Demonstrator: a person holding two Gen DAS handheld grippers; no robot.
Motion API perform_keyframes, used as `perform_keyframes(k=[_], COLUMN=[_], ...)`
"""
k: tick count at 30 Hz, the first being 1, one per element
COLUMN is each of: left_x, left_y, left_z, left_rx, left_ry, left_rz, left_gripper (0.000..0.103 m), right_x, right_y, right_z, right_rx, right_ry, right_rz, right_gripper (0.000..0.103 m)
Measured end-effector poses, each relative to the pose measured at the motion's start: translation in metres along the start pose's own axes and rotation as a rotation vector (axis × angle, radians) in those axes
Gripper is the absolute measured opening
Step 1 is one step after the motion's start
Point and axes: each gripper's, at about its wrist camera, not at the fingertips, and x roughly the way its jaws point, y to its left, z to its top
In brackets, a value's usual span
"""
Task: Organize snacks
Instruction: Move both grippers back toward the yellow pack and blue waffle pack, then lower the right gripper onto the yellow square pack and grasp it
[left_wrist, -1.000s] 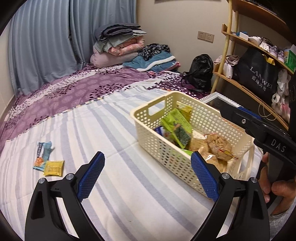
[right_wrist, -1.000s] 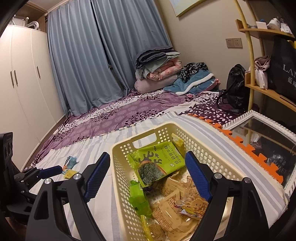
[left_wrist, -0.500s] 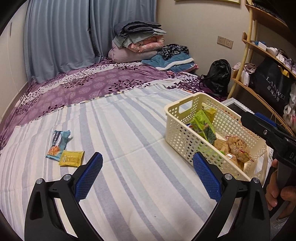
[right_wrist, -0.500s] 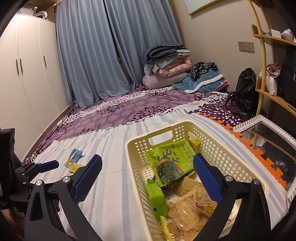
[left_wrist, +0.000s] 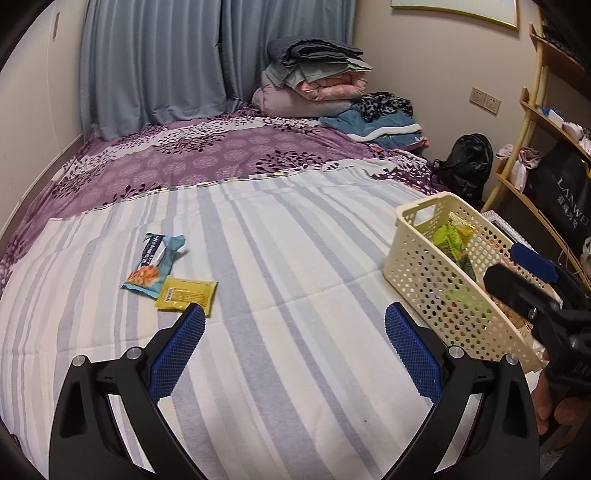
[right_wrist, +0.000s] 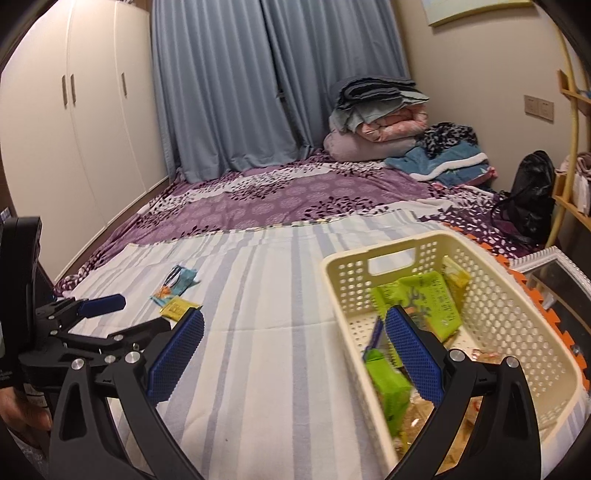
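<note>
A cream perforated basket (left_wrist: 421, 266) (right_wrist: 354, 291) with green and tan snack packs stands at the right of the striped sheet. A blue snack packet (left_wrist: 153, 260) (right_wrist: 177, 282) and a yellow packet (left_wrist: 186, 293) (right_wrist: 177, 307) lie side by side on the sheet at the left. My left gripper (left_wrist: 294, 321) is open and empty, hovering over the sheet, the yellow packet just beyond its left fingertip. My right gripper (right_wrist: 294, 323) is open and empty, its right finger over the basket's near left side. Each gripper shows in the other's view.
The striped sheet (left_wrist: 280, 258) covers a purple floral bedspread (left_wrist: 207, 155). Folded bedding (left_wrist: 317, 81) is piled at the far end by blue curtains. A black bag (left_wrist: 467, 162) and a wooden shelf (left_wrist: 532, 155) stand at the right. White wardrobes (right_wrist: 74, 110) line the left.
Both grippers have swung left, away from the basket. The two loose packets have come nearer the left gripper, and the right gripper is no longer centred over the basket.
</note>
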Motion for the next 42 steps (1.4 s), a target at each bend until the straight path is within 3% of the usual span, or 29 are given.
perform_keyframes(k=[13, 18, 28, 42], left_x=[0.01, 0.013, 0.023, 0.028], left_y=[0.042, 0.049, 0.072, 0.151], left_z=[-0.004, -0.005, -0.008, -0.025], left_rx=[-0.072, -0.054, -0.07, -0.202], left_ry=[0.023, 0.018, 0.038, 0.09], left_rz=[0.063, 0.13, 0.177, 0.306], left_gripper=[0.099, 0.099, 0.099, 0.099], right_x=[0.059, 0.084, 0.131, 0.198], right_y=[0.031, 0.041, 0.077, 0.146], right_z=[-0.011, -0.013, -0.016, -0.019], right_rx=[-0.053, -0.067, -0.186, -0.351], right_ry=[0.087, 0.115, 0.148, 0.259], right_rz=[0.052, 0.067, 0.088, 0.272], right_gripper=[0.098, 0.098, 0.098, 0.098])
